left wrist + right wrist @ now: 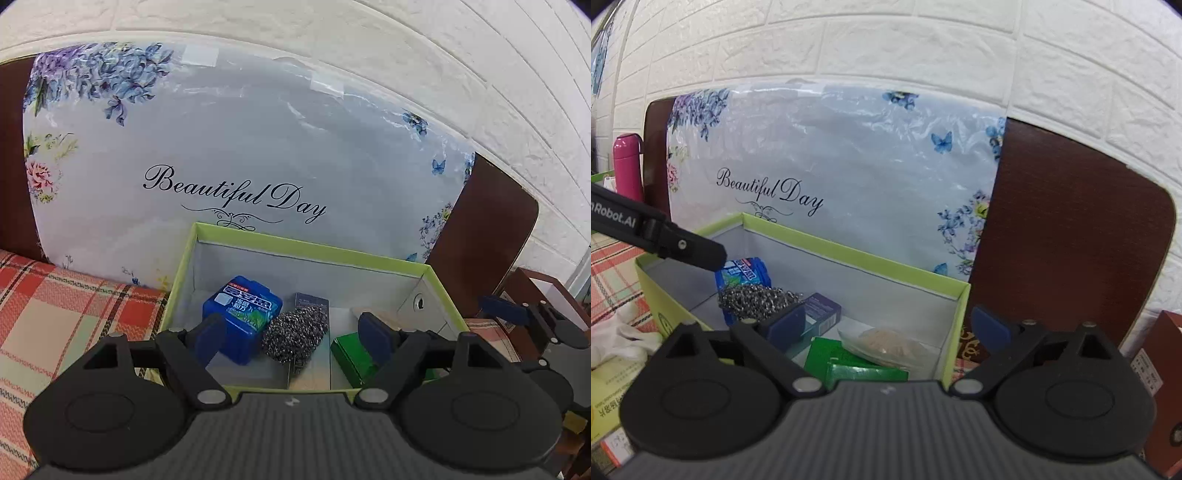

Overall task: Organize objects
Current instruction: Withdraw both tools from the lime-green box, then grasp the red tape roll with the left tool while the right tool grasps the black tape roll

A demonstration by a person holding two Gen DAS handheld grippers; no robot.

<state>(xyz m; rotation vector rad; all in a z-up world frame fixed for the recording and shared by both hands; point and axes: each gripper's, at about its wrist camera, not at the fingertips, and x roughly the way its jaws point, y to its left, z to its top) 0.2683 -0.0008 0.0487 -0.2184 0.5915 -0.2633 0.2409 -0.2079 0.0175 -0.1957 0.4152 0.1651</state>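
Note:
A green-rimmed cardboard box (pixel 306 251) stands on the plaid cloth. Inside lie a blue cleaner tub (pixel 243 314), a steel wool scrubber (pixel 295 334), a small dark carton (pixel 312 301) and a green packet (pixel 351 354). My left gripper (pixel 291 338) is open and empty just above the box's near edge. In the right wrist view the same box (pixel 849 254) holds the blue tub (pixel 746 271), the scrubber (pixel 757 299), the carton (pixel 822 312), the green packet (pixel 849 363) and a clear bag of beige material (pixel 890 345). My right gripper (pixel 888 326) is open and empty over the box's right end.
A floral "Beautiful Day" board (pixel 236 155) leans on a brown headboard (pixel 1071 229) behind the box. A pink flask (pixel 626 166) stands far left. A white cloth (pixel 617 339) and yellow package (pixel 605 391) lie left; a red-brown box (pixel 1160 369) sits right. The other gripper (pixel 532 317) shows at right.

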